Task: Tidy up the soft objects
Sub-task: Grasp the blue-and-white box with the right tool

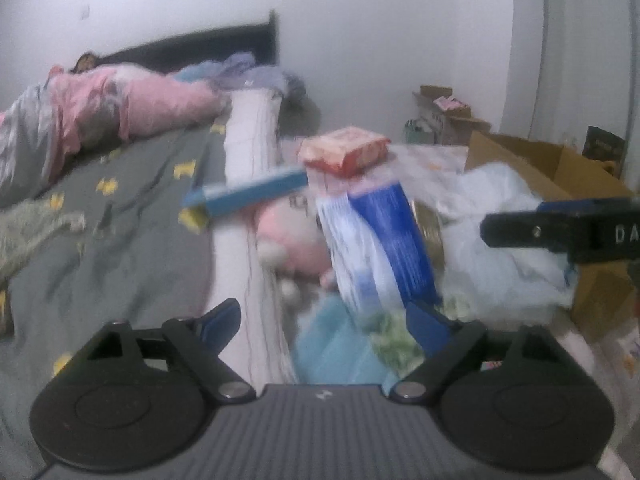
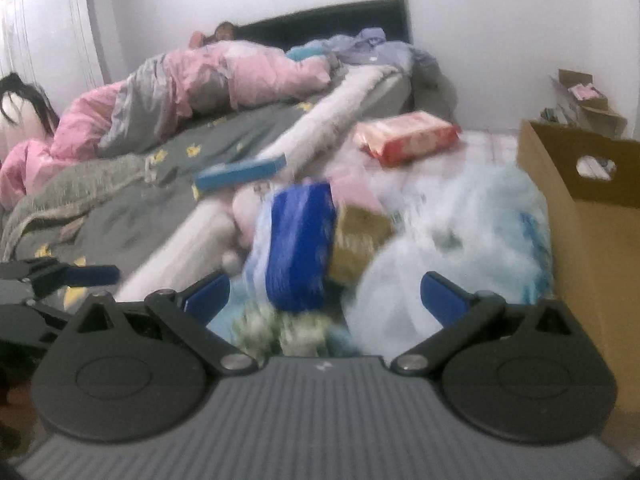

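Observation:
A heap of soft goods lies beside the bed: a blue-and-white pack (image 1: 380, 248) (image 2: 296, 248), a red tissue pack (image 1: 346, 152) (image 2: 406, 136), a pink plush toy (image 1: 288, 240), a gold packet (image 2: 360, 240) and a pale plastic bag (image 1: 500, 248) (image 2: 460, 248). My left gripper (image 1: 326, 320) is open just in front of the blue-and-white pack, empty. My right gripper (image 2: 326, 296) is open over the heap, empty; its finger (image 1: 560, 228) shows at the right in the left wrist view. Both views are blurred.
A bed with a grey yellow-patterned blanket (image 1: 120, 216) (image 2: 160, 184) and a pink quilt (image 1: 100, 108) (image 2: 200, 80) is on the left. A blue flat box (image 1: 248, 194) (image 2: 240, 172) rests at the bed's edge. An open cardboard box (image 1: 560, 176) (image 2: 592, 208) stands on the right.

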Demonstrator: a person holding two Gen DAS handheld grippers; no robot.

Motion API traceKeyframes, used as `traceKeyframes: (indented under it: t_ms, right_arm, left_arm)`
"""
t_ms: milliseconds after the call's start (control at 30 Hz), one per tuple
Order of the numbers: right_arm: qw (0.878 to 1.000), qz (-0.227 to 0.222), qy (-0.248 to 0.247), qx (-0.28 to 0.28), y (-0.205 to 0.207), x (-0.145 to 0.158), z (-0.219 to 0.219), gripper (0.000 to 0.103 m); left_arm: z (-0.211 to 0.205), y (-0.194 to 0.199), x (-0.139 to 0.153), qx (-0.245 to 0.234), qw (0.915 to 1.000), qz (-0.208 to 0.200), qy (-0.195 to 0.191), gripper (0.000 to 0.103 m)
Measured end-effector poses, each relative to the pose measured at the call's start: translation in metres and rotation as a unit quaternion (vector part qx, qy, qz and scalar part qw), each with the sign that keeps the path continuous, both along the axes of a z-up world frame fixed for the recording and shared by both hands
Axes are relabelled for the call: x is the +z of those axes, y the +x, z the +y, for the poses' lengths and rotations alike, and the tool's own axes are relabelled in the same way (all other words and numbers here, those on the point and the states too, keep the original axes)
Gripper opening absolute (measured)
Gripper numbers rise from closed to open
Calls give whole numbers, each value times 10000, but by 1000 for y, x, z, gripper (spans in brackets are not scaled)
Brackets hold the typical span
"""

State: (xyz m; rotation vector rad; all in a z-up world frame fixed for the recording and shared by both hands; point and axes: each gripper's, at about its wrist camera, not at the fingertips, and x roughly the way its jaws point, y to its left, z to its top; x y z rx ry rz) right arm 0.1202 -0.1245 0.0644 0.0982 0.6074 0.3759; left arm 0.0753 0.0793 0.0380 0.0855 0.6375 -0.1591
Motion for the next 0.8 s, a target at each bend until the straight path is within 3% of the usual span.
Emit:
traceKeyframes:
  t_ms: [167,267,400,500,667,800]
  right_arm:
    - [9995,-25,300,52,35,21,7,102]
    - [9980,82,625,41,56,25,13,101]
    - [9914,448,1226,103,95,14,28,95]
    - [9794,887,1812,90,137,5,40,87]
    - [9466,1809,2669,24,203,-17,58,63]
    - [9353,2147,2813,-71,227,-32,64,58]
  left_arm:
    - [3,31,17,-6,9990,-353,266,86]
    - [9,51,21,-67,9958,-761,509,86]
    - [9,87,16,-278,9862,-1001,1285,82]
    - [13,120,12,-472,9806,-882,1688,82]
    - [45,173,9,-1009,9897,-61,1019,82]
    - [56,207,1,-1566,9819,325,1016,92]
